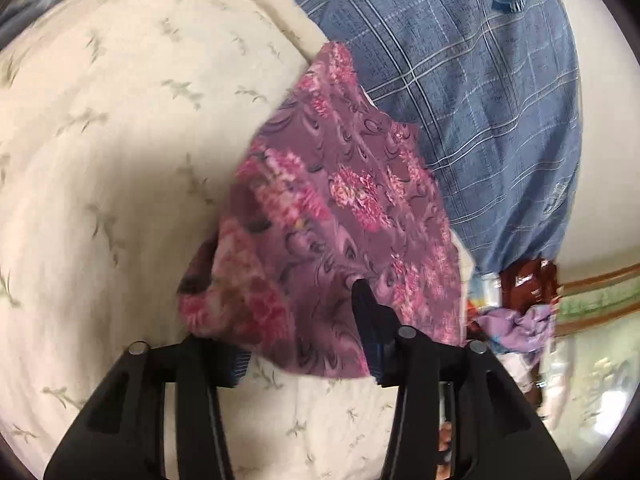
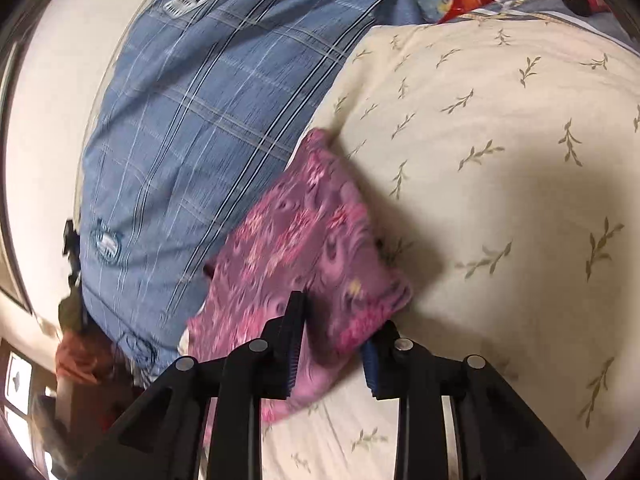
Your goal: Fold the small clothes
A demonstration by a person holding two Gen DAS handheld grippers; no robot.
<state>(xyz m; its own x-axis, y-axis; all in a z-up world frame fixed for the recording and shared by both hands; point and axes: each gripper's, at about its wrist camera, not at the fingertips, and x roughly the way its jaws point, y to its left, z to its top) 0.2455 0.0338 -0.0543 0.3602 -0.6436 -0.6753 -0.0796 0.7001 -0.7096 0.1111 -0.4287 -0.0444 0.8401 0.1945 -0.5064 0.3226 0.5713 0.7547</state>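
Both of your grippers have their jaws apart, with cloth lying between the fingers. Your left gripper (image 1: 298, 322) is spread wide. One finger (image 1: 366, 300) pokes up through the purple flowery cloth (image 1: 336, 216), and the other finger is hidden under the cloth's low edge. You cannot tell if that hidden finger presses on the cloth.

Your right gripper (image 2: 336, 320) is also spread. Its left finger (image 2: 294, 320) sits on top of the purple flowery cloth (image 2: 296, 248), and its right finger (image 2: 374, 360) is at the cloth's corner. The jaws are not squeezed together on it.

That purple cloth has pink flowers. It lies on the cream bed cover (image 1: 120, 160) with little green sprigs, seen in the right view too (image 2: 500, 160). One side of the cloth touches the blue checked blanket (image 1: 460, 100), which also shows in the right view (image 2: 192, 120). So the cloth sits just where cream and blue meet.

Some bright crumpled things (image 1: 516, 316) lie near the end of the blue blanket. The pictures are a bit blurry.
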